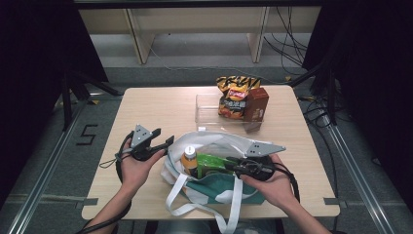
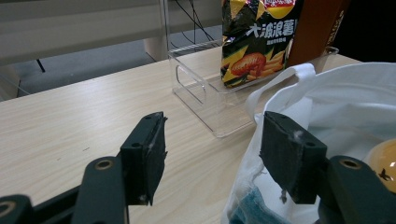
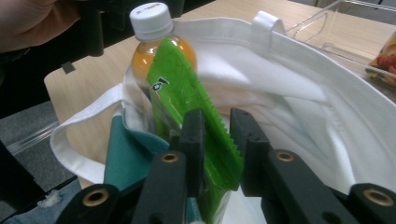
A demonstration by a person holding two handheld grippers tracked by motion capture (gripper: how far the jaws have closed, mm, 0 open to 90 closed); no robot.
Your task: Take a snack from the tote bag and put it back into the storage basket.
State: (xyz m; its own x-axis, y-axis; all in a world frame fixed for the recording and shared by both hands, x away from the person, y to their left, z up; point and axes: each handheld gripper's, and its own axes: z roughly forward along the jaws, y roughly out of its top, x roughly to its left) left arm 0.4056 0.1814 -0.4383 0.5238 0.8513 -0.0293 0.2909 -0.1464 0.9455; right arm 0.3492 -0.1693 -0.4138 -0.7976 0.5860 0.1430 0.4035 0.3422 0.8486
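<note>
Pinched between the jaws of the right gripper (image 3: pixel 217 140) is a green packet (image 3: pixel 187 102), held inside the white tote bag (image 1: pixel 214 146) near the table's (image 1: pixel 160 105) front edge, beside an orange drink bottle (image 3: pixel 152 35). Spread apart are the left gripper's (image 2: pixel 212 144) jaws, at the bag's left rim. A clear bin (image 1: pixel 207 117) with a chip bag (image 1: pixel 234 95) and a brown carton (image 1: pixel 256 103) is seen near the back edge.

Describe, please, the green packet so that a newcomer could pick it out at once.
Start at the white tote bag at the table's near edge. In its open mouth stands an orange drink bottle with a white cap. Leaning against that bottle, between the right gripper fingers, is the green packet, the only bright green, saw-edged thing there.
</note>
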